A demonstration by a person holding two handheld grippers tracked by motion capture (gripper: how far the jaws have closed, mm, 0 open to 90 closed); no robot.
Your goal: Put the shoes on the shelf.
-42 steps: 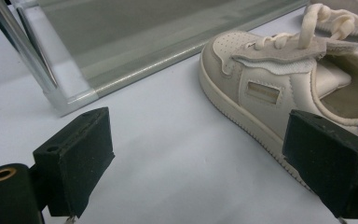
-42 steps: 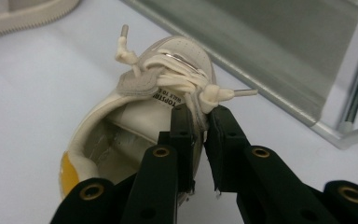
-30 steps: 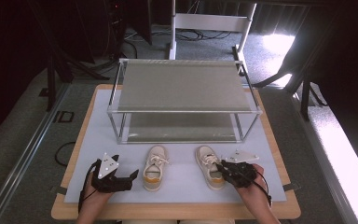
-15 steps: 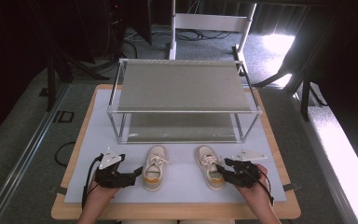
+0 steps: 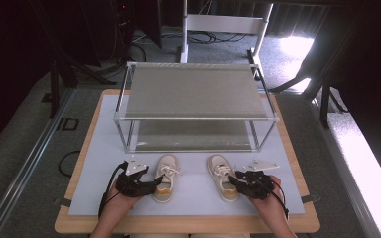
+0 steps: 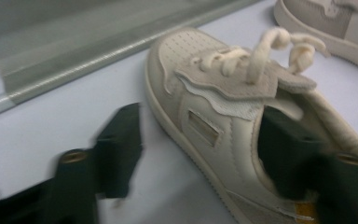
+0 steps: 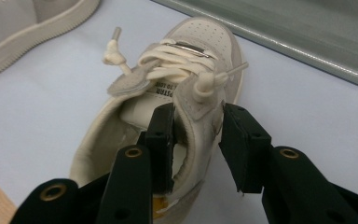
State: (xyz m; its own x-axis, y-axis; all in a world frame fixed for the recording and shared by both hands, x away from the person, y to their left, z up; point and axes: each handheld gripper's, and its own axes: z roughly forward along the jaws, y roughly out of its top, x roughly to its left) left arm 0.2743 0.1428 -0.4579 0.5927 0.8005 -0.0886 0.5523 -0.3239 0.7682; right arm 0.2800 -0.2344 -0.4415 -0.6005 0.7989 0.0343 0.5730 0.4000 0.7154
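Straddling the left shoe's side wall at lower centre, my left gripper has been closing without pressing yet; my right gripper pinches the right shoe's side wall.

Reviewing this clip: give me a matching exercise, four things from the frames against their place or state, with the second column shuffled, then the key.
Things:
1. left shoe
2. right shoe
3. metal rack
4. white mat

Places or states:
A. stands behind both shoes, with two shelves
B. its side wall sits between the right gripper's jaws, one jaw inside the opening
C. lies flat on the wooden table
D. straddled by the left gripper, the outer jaw apart from its side

Pairs: 1-D, 2-B, 3-A, 4-C
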